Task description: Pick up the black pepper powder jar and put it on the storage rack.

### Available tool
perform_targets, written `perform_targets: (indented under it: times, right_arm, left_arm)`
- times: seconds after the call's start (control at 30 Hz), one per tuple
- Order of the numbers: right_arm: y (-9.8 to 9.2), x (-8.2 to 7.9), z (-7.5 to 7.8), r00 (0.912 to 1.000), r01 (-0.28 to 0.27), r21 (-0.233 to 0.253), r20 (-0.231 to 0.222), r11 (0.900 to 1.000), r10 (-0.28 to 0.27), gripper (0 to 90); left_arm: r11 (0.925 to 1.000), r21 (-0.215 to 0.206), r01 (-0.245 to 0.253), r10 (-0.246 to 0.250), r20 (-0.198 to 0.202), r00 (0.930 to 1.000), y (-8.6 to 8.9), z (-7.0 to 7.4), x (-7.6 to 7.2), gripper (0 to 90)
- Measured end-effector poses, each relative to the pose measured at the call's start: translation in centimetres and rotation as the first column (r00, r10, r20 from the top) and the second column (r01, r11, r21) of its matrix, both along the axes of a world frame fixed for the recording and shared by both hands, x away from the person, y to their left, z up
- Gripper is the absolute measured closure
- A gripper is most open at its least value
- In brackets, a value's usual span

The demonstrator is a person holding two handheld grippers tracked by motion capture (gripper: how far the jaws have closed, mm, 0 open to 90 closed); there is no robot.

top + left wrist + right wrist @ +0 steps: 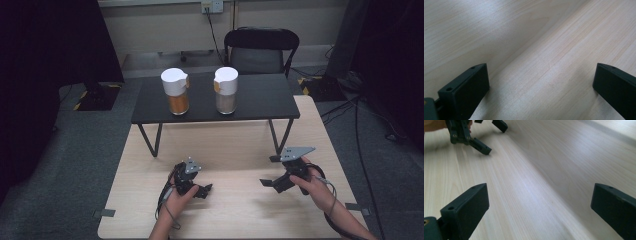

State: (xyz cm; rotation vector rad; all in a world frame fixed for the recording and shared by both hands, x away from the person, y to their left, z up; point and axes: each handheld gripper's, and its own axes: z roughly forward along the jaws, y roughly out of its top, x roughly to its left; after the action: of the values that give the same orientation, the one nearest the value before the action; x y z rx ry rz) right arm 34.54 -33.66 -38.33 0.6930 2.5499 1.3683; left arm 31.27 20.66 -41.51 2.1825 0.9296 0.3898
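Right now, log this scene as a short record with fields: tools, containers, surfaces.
left tool: open, low over the wooden table, holding nothing
right tool: open, low over the same table, holding nothing
orange jar: white lid, upright on the black stand, left of the other jar
grey jar: white lid, upright on the stand, apart from the orange jar
stand: on the far part of the wooden table, thin angled legs
distance: both jars sit well beyond the tools
background: black chair behind the stand
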Motion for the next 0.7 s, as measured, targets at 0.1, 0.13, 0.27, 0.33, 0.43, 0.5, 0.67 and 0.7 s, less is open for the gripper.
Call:
perform_targets:
  times: [0.1,0.13,0.27,0.33,0.43,0.5,0.67,0.7]
  right_arm:
    - [-0.3,-0.3,-0.2,1.0,0.001,-0.004,-0.002,1.0,-0.001,0.7]
    - [-0.4,-0.3,-0.3,1.0,-0.001,-0.007,-0.002,1.0,0.001,0.8]
    - [-0.8,-0.7,-0.4,1.0,-0.003,-0.016,0.002,1.0,0.003,0.8]
    - [-1.0,-1.0,-0.5,1.0,-0.002,-0.022,0.003,1.0,0.002,0.7]
    - [-1.4,-1.2,-0.6,1.0,0.001,-0.027,0.0,1.0,-0.001,0.8]
    - [-1.5,-1.4,-0.6,1.0,0.002,-0.04,0.003,0.999,-0.002,0.7]
    - [-1.7,-1.7,-0.7,1.0,0.001,-0.06,0.007,0.998,-0.001,0.8]
    - [-1.7,-1.8,-0.8,1.0,0.001,-0.063,0.009,0.998,0.0,0.8]
  left_arm:
    - [1.0,0.0,0.0,0.0,0.0,1.0,0.0,0.0,0.0,0.0]
    - [1.0,0.0,0.0,0.0,0.0,1.0,0.0,0.0,0.0,0.0]
    - [1.0,0.0,0.001,-0.001,0.0,1.0,0.0,0.0,0.0,0.0]
    - [1.0,0.001,0.001,-0.001,0.0,1.0,0.0,0.0,0.0,0.0]
    - [1.0,0.0,0.0,0.0,0.0,1.0,0.0,0.0,0.0,0.0]
    - [1.0,0.0,0.0,0.0,0.0,1.0,0.0,0.0,0.0,0.0]
    - [1.0,0.0,0.0,0.0,0.0,1.0,0.0,0.0,0.0,0.0]
    - [1.0,0.0,0.0,0.0,0.0,1.0,0.0,0.0,0.0,0.0]
